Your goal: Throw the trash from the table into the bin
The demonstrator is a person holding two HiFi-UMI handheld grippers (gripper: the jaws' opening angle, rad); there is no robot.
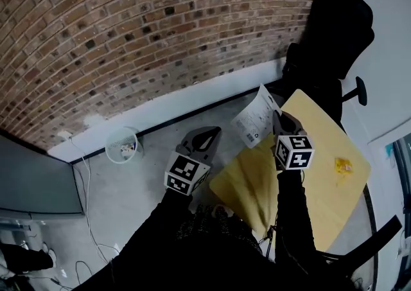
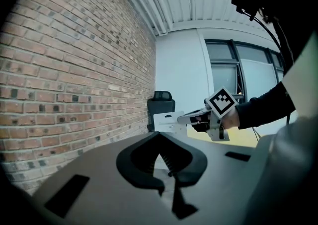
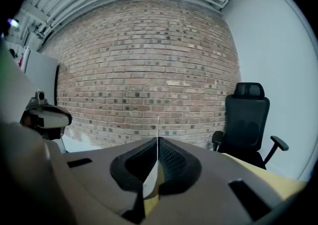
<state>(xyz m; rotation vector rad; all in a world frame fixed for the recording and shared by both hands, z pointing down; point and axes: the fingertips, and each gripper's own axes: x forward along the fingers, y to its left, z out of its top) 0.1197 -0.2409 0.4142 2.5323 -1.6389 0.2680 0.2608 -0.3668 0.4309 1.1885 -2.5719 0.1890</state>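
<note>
Right gripper (image 1: pixel 278 118) clamping card (image 1: pixel 255 118) at table (image 1: pixel 327 206) edge; left gripper (image 1: pixel 207 134) hovering closed, empty; bin (image 1: pixel 122 145) standing by wall (image 1: pixel 128 39)

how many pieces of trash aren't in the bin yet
2. A white packet clamped in the right gripper, and a yellow wrapper lying on the table. Others may be hidden behind the arms.

- bin (image 1: pixel 122 145) on the floor (image 1: pixel 128 200) by the wall (image 1: pixel 128 26), left of the table (image 1: pixel 321 212)
- chair (image 1: pixel 334 33) behind the table
- scrap (image 1: pixel 343 166) on the table's right side
- left gripper (image 1: pixel 209 134) between bin and table
</note>
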